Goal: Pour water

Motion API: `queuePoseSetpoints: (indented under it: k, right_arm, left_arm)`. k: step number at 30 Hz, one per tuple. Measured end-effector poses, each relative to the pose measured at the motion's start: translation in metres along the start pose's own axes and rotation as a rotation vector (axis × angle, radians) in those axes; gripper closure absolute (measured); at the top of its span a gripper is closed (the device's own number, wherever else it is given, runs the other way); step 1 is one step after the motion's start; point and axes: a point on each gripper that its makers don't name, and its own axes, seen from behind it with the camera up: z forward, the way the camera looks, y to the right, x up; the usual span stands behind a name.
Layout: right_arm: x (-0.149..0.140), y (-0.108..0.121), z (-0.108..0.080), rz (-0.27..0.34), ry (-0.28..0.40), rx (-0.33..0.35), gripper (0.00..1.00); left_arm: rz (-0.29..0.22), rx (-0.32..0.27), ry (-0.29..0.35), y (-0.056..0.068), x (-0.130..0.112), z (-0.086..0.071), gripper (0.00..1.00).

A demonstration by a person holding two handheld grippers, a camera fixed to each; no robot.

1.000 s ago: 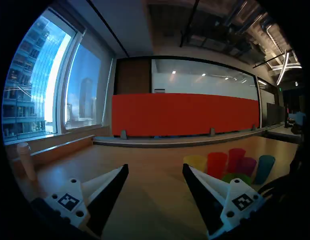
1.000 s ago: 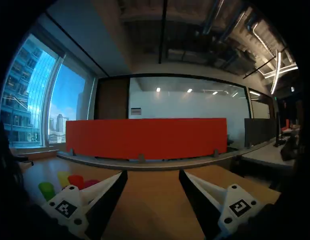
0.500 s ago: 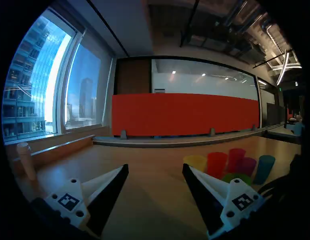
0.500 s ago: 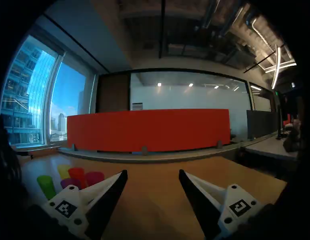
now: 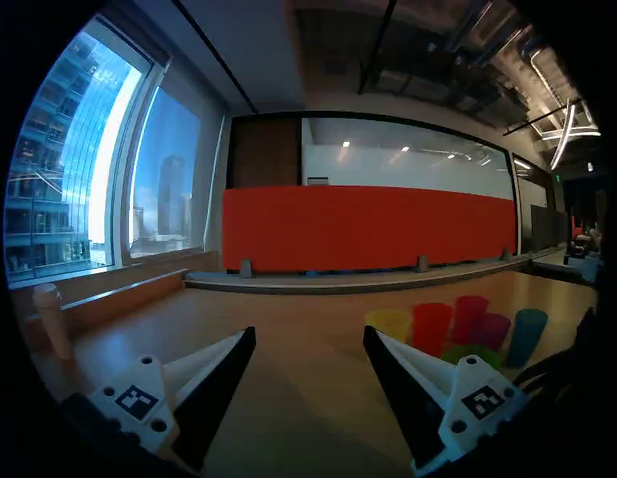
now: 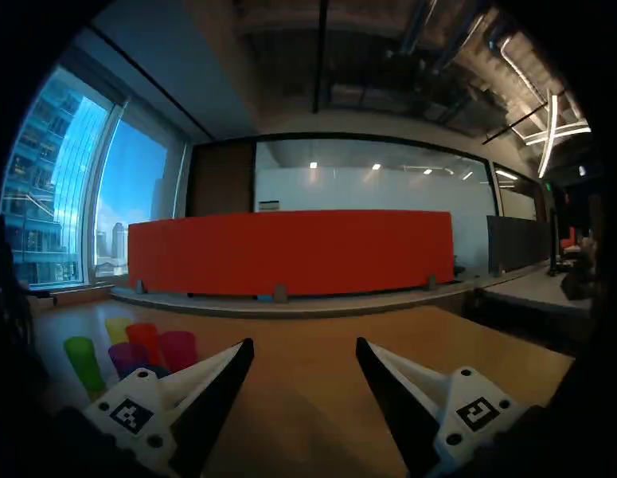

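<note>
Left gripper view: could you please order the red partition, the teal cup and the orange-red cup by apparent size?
1. The red partition, by far the largest.
2. The teal cup and the orange-red cup look about alike. The latter's base is partly hidden, so I cannot rank them.

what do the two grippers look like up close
Left gripper and right gripper look alike: two black, wedge-shaped fingers tapering to points, each on a white mount with a black-and-white square marker and small round holes.
</note>
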Motion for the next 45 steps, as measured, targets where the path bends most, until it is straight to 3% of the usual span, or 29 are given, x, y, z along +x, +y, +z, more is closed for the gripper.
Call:
queuePoseSetpoints:
  k: [23,45]
  right_arm:
    - [-0.012,0.000,0.005,0.008,-0.023,-0.003,0.01]
    - [-0.018,-0.005,0.007,-0.026,-0.044,-0.009,0.01]
  left_arm:
    - [0.000,0.000,0.000,0.000,0.000,0.000,0.00]
    - [0.000,0.000,0.000,0.000,0.000,0.000,0.00]
